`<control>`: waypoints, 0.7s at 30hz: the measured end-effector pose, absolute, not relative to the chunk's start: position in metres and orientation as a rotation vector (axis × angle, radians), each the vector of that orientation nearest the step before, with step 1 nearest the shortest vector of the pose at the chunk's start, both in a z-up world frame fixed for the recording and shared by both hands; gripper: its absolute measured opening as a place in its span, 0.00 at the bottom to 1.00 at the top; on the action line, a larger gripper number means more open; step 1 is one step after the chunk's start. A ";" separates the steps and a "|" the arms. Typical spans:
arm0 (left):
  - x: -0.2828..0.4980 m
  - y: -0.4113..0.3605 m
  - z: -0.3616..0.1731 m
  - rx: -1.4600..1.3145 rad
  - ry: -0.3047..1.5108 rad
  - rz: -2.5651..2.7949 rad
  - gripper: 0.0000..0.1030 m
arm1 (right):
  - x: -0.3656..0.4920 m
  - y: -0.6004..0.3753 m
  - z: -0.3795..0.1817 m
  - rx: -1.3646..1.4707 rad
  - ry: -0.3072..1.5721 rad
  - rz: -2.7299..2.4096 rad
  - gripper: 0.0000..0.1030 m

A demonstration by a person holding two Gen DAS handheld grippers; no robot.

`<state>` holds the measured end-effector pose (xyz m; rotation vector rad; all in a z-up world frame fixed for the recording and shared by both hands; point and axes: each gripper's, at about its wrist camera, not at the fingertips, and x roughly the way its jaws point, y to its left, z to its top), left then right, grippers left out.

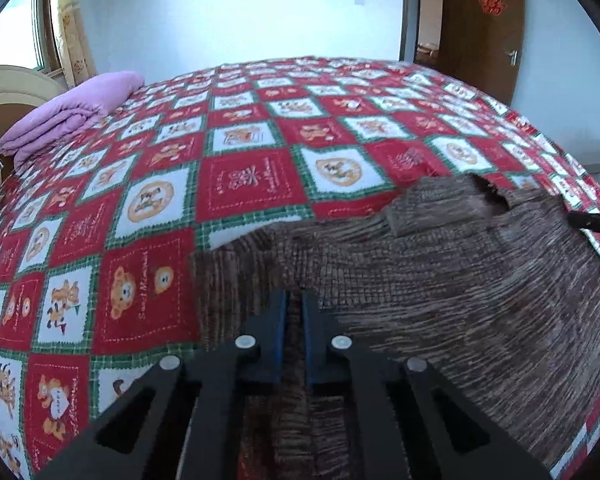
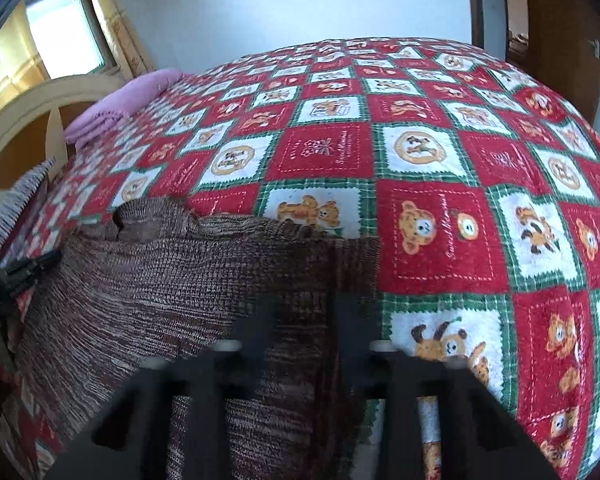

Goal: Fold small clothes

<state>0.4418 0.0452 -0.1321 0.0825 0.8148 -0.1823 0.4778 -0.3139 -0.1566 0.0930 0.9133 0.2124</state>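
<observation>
A small brown knit sweater (image 1: 440, 280) lies spread on the bed, its collar toward the far side. My left gripper (image 1: 295, 304) is shut on the sweater's left edge, with fabric pinched between the blue pads. In the right wrist view the same sweater (image 2: 160, 288) stretches to the left. My right gripper (image 2: 304, 312) is open, its fingers blurred, with the sweater's right edge between them. The left gripper's tip (image 2: 28, 268) shows at the far left of the right wrist view; the right gripper's tip (image 1: 592, 222) shows at the right edge of the left wrist view.
The bed is covered by a red, white and green teddy-bear quilt (image 1: 240, 184). A folded pink blanket (image 1: 72, 120) lies at the far left by the cream headboard (image 1: 4, 92). A brown door (image 1: 484, 32) stands at the back right.
</observation>
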 end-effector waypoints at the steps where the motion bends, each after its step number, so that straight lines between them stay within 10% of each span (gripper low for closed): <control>1: 0.442 0.047 -0.131 0.075 0.811 -0.182 0.06 | 0.476 -0.311 -0.155 0.067 0.904 0.208 0.06; 21: 0.436 0.070 -0.092 -0.019 0.672 -0.175 0.02 | 0.467 -0.306 -0.102 0.032 0.755 0.155 0.03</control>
